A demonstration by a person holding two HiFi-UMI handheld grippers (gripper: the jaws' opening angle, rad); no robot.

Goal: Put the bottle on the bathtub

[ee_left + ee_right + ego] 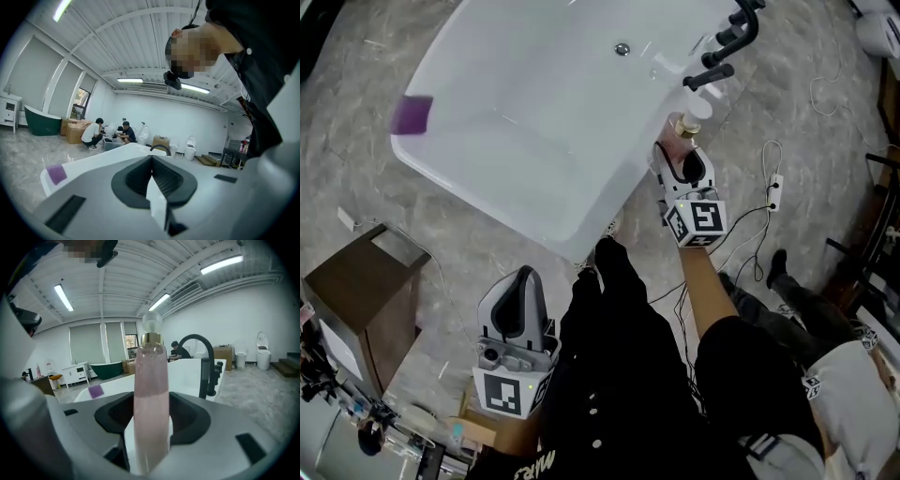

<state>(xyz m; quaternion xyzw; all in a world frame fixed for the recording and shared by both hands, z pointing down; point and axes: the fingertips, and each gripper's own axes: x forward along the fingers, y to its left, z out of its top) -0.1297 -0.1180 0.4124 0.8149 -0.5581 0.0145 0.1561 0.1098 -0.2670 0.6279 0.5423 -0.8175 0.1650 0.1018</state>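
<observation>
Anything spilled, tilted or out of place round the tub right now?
Nothing stands out. The bottle sits straight in the right gripper, cap on; the bathtub shows no spill or damage.

Pretty big white-walled room, grey marbled floor (356, 141), strip lights (130, 80) overhead. Dark green tub (42, 125) sits below the blinds (28, 79), cardboard boxes (75, 132) just right of it, white cabinet (9, 110) to its left.

In the head view the left gripper (523, 277) hangs low at 7 o'clock, pointing toward 12, its jaws pressed together on nothing. The right gripper (682, 148) is at 1 o'clock on an outstretched bare forearm (705, 281), its jaws clamped on the upright bottle (150, 404).
</observation>
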